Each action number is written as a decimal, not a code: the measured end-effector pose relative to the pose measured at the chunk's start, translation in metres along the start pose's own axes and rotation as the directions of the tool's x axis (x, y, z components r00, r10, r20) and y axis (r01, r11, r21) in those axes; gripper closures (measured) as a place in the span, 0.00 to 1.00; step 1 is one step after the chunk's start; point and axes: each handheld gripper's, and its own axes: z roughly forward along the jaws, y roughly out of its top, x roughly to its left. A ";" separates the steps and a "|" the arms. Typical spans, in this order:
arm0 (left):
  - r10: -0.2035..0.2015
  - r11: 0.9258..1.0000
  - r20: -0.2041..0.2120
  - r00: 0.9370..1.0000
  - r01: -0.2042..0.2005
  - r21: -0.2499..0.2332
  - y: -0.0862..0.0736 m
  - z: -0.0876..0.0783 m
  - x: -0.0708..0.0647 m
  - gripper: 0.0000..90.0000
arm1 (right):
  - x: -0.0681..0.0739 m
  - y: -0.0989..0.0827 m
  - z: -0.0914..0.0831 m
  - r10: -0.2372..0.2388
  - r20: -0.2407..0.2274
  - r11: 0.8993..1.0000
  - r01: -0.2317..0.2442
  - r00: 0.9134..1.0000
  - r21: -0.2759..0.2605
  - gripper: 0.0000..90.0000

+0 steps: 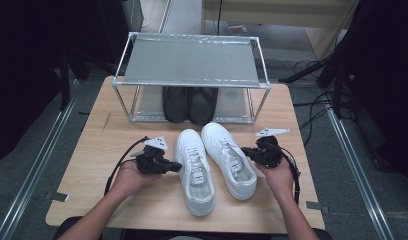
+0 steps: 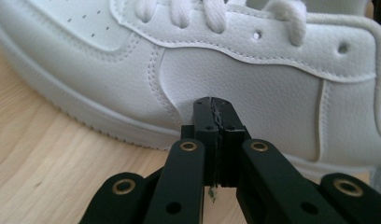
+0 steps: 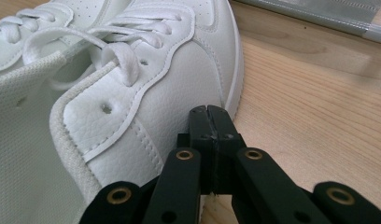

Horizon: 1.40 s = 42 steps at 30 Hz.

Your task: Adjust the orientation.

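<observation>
Black shoes (image 1: 189, 104) inside rack (image 1: 192, 62)

We've got a light wooden table (image 1: 142, 200) with two white sneakers (image 1: 212, 160) and a metal shoe rack (image 1: 192, 75) sitting on it.

My black plastic fingers (image 2: 212, 121) sit against plain white leather sneakers (image 1: 194, 170) with white laces and tiny perforated dots. The pale wood-grain desk (image 1: 92, 170) lies beneath. At twelve o'clock, dark grey shoes (image 1: 189, 104) rest under a silver-grey metal shoe rack (image 1: 192, 62).
</observation>
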 end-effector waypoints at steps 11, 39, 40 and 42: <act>0.038 0.999 0.017 0.999 -0.038 0.003 0.008 0.019 -0.020 1.00 | -0.001 0.001 0.000 -0.008 0.008 1.000 0.009 1.000 -0.004 1.00; 0.008 1.000 -0.067 0.998 -0.007 0.027 -0.001 -0.030 -0.002 0.68 | 0.020 0.003 -0.045 0.036 -0.089 0.976 -0.054 0.995 -0.211 0.79; 0.018 1.000 -0.044 0.999 -0.018 -0.007 -0.003 -0.037 -0.003 0.66 | 0.025 0.003 -0.049 0.043 -0.102 0.972 -0.065 0.994 -0.225 0.77; 0.011 0.998 -0.037 0.999 -0.013 -0.066 -0.009 -0.046 -0.004 0.64 | 0.035 -0.001 -0.053 0.045 -0.128 0.966 -0.075 0.991 -0.246 0.76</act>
